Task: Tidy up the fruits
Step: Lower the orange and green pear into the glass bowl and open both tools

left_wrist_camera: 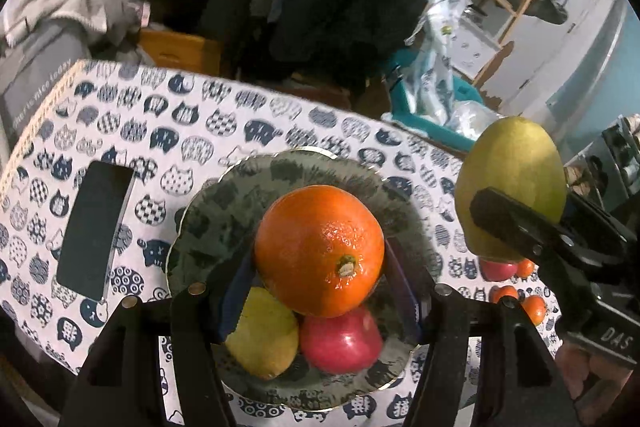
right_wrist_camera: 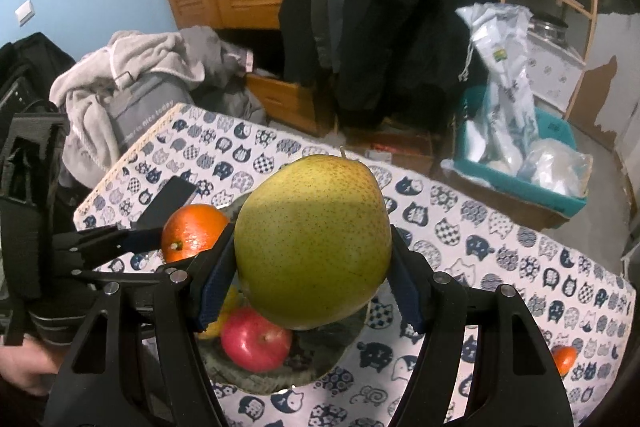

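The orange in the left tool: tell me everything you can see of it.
The orange is round and bright, its glossy, dimpled peel catching highlights. A greenish stem scar faces the left wrist camera, low and right of centre. It sits clamped between the blue pads of the left tool, held in the air above the dark patterned plate, over a yellow fruit and a red apple lying there. Only the pads visibly touch it. The right wrist view shows it beside the pear.

"DAS" on right tool [left_wrist_camera: 516, 223] (rest cut off), "nice today" on grey cloth [right_wrist_camera: 148, 119]
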A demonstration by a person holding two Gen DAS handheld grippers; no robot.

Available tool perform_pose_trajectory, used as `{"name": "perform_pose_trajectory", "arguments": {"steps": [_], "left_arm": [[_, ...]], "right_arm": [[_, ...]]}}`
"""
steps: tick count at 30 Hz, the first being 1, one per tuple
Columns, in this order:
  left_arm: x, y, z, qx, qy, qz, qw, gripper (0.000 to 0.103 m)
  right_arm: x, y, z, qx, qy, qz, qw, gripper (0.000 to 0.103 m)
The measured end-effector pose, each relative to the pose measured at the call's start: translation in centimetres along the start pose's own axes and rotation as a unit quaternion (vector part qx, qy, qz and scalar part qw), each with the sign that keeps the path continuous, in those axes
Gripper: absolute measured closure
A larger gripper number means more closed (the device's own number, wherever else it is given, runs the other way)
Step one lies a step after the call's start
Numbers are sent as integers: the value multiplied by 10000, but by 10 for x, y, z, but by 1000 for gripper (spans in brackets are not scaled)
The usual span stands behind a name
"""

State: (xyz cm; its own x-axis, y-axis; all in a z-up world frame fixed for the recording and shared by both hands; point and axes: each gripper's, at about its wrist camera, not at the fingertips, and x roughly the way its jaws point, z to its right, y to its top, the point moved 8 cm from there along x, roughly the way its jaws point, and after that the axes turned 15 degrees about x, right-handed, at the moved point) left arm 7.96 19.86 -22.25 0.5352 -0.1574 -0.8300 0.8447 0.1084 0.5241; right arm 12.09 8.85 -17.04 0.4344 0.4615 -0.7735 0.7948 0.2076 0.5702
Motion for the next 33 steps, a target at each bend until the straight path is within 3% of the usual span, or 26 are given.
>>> {"name": "perform_pose_trajectory", "arguments": {"steps": [18,33], "left_arm": [[46,-32,-36,-420,169,-559,9974,38],[57,-34,-45,-563,164,-557,9967,40]], "right_arm": [[65,-32,4,68,-48,-723,9974,33],[103,-58,14,236,-81,-1235,9920,33]]}}
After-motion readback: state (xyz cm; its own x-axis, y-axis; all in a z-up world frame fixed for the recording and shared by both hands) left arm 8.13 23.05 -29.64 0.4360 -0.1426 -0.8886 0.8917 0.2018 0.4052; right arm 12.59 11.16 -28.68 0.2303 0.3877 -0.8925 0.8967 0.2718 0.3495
